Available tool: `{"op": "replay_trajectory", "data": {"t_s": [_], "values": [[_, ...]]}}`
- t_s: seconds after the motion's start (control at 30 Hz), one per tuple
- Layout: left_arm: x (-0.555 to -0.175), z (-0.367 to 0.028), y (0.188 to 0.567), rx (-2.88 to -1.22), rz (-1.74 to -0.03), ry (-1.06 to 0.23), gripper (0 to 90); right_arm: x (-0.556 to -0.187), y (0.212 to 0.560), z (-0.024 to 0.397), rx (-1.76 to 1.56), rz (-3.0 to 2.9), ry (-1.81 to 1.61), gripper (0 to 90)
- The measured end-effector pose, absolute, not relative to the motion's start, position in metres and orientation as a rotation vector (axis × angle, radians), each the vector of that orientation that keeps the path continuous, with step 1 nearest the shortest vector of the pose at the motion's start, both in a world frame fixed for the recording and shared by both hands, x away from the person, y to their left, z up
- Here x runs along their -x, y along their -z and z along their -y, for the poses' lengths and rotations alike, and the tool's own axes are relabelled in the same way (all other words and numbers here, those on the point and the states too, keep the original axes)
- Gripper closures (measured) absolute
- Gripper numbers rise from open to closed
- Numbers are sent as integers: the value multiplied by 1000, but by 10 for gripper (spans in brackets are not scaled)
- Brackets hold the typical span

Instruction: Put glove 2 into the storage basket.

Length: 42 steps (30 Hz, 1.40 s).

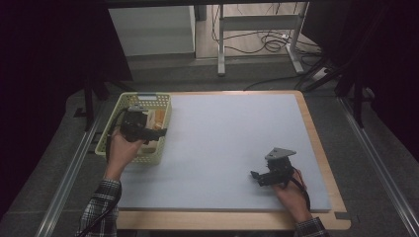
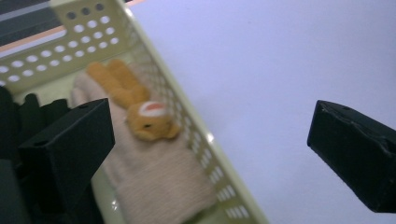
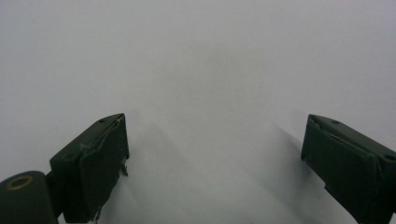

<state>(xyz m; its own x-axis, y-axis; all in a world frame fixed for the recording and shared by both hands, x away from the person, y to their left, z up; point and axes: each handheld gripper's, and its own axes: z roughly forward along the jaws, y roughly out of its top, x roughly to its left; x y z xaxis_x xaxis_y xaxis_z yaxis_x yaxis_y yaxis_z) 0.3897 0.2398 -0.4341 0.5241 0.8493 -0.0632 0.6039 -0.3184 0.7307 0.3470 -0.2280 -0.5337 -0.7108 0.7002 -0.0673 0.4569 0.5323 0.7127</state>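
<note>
Left gripper (image 2: 210, 154) hangs over the green basket (image 2: 159, 84) at the worktop's (image 1: 222, 138) left edge, jaws spread wide, gripping nothing. Below them a beige knit glove (image 2: 154, 182) with an orange bunny (image 2: 135, 105) lies in the basket, looks untouched. Right gripper (image 3: 215, 163) sits low over bare worktop, jaws wide apart too, empty.

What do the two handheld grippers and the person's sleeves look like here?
Both grippers, left gripper and right gripper, are black with blocky matte fingers. The right carries a grey three-cornered plate on top. Black cables trail from each. The sleeves are plaid, dark and light checked.
</note>
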Motion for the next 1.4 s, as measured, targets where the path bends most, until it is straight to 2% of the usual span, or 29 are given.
{"op": "replay_trajectory", "data": {"t_s": [0.8, 1.4], "values": [[-361, -152, 448, -2120, -899, -386, 10, -347, 533, 228, -958, -2429, -981, 74], [-330, -117, 494, -2181, -804, -330, 10, -347, 534, 228, -959, -2430, -982, 73]]}}
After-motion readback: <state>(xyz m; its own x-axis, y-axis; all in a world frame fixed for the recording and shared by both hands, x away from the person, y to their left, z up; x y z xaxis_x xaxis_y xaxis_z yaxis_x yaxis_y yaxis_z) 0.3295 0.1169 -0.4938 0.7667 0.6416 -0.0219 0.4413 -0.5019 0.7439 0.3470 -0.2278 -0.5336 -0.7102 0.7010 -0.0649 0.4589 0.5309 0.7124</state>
